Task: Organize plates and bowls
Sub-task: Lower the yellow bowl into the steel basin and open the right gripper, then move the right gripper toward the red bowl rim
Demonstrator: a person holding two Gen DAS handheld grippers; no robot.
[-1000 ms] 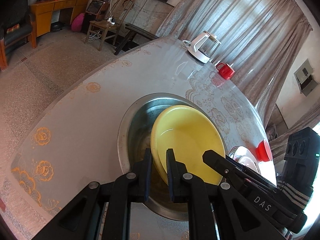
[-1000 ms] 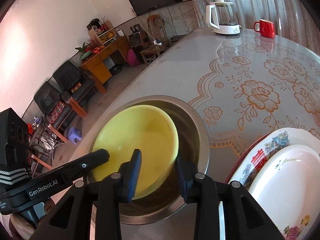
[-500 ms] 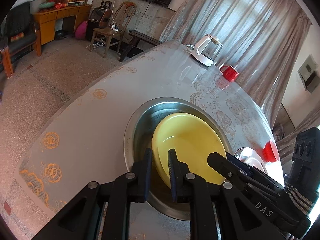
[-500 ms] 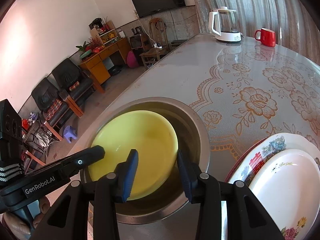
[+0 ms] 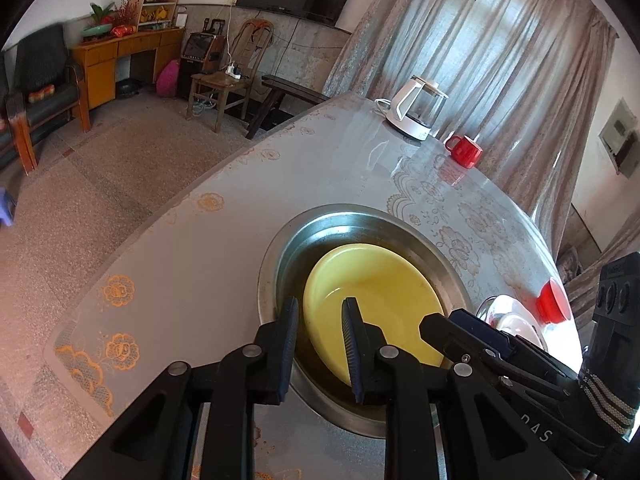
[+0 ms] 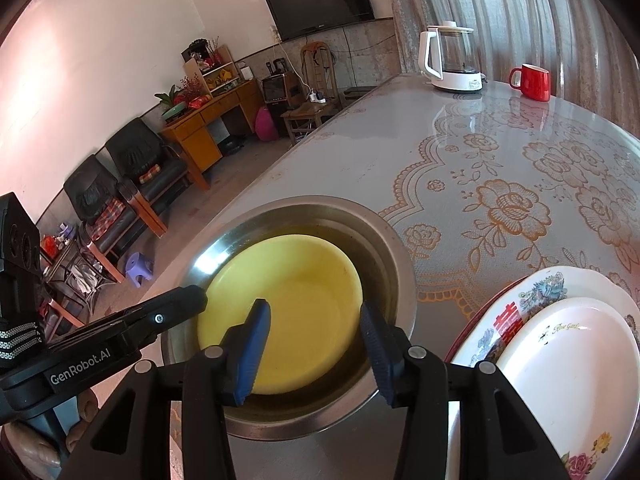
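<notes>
The table (image 6: pixel 400 152) has a shiny flowered cover. On it stand a steel basin (image 6: pixel 396 264), a white kettle (image 6: pixel 450 60), a red mug (image 6: pixel 532 82) and stacked plates (image 6: pixel 560 292), perhaps three.

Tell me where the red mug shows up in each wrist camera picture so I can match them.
Left wrist: red mug upper right, on the table, right of the white kettle.
Right wrist: red mug top right, also right of the kettle.
Shared landmark: the kettle.
</notes>
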